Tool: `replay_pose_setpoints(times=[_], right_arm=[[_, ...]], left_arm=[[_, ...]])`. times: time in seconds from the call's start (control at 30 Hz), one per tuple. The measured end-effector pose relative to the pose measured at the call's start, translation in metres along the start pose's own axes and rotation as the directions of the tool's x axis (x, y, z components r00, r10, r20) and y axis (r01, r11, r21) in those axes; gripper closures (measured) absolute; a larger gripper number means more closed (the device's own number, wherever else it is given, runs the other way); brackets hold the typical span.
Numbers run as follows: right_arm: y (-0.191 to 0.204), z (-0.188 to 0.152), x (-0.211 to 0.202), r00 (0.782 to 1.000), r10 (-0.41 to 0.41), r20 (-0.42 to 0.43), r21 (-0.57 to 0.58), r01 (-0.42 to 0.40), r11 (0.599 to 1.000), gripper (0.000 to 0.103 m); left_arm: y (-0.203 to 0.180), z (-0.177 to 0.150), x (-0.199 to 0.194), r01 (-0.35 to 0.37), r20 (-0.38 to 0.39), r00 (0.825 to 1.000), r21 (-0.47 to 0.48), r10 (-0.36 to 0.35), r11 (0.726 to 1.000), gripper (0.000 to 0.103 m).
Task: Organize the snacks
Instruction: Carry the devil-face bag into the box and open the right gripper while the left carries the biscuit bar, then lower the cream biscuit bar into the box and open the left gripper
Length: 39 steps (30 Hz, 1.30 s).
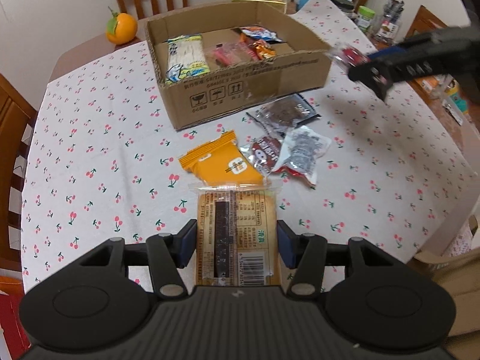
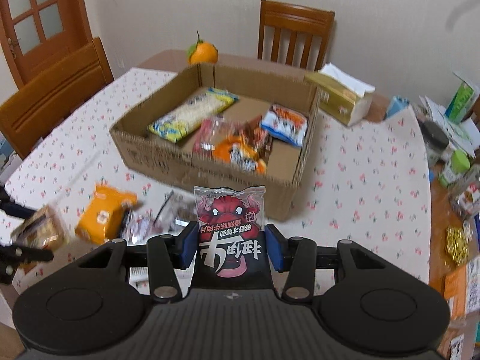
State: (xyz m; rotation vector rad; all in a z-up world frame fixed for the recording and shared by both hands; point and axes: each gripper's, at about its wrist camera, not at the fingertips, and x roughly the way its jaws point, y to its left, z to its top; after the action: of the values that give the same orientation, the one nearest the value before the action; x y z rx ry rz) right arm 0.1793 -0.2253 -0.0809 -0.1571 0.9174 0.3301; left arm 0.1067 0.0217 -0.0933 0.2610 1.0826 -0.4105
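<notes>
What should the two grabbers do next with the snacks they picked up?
Probably carry both over the cardboard box and let go. The left gripper is shut on a biscuit pack, the right gripper on a red and black snack packet, and the box already holds other snacks.

Handling symbols on cardboard box (image 1: 240, 78)

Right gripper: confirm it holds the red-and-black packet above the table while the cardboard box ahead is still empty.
Not quite. The right gripper does hold the red-and-black packet, but the cardboard box is not empty: the right wrist view shows several snack packets already inside it.
</notes>
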Motion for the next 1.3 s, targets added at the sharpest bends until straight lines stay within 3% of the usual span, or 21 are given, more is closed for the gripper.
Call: replay_pose_setpoints(times=[0.57, 0.67, 0.73, 0.8, 1.3], right_arm=[[-0.021, 0.089, 0.041, 0.994, -0.054, 0.093, -0.064, 0.060, 0.996, 0.050], [-0.023, 0.095, 0.049, 0.992, -0.077, 0.102, -0.061, 0.084, 0.995, 0.038], [-0.022, 0.093, 0.050, 0.990, -0.093, 0.109, -0.056, 0.100, 0.993, 0.012], [-0.020, 0.087, 0.044, 0.988, -0.090, 0.125, -0.045, 0.096, 0.994, 0.001], [0.008, 0.018, 0.004, 0.988, -0.124, 0.089, 0.075, 0.118, 0.990, 0.000]], left_arm=[[0.016, 0.033, -0.025, -0.028, 0.108, 0.994, 0.003, 0.027, 1.000, 0.049], [0.020, 0.044, -0.024, -0.036, 0.120, 0.992, 0.006, 0.035, 0.999, 0.049], [0.022, 0.052, -0.023, -0.035, 0.128, 0.991, 0.011, 0.033, 0.999, 0.049], [0.022, 0.061, -0.021, -0.042, 0.138, 0.990, 0.023, 0.039, 0.999, 0.049], [0.006, 0.161, 0.006, -0.018, 0.201, 0.979, 0.132, -0.009, 0.991, 0.049]])
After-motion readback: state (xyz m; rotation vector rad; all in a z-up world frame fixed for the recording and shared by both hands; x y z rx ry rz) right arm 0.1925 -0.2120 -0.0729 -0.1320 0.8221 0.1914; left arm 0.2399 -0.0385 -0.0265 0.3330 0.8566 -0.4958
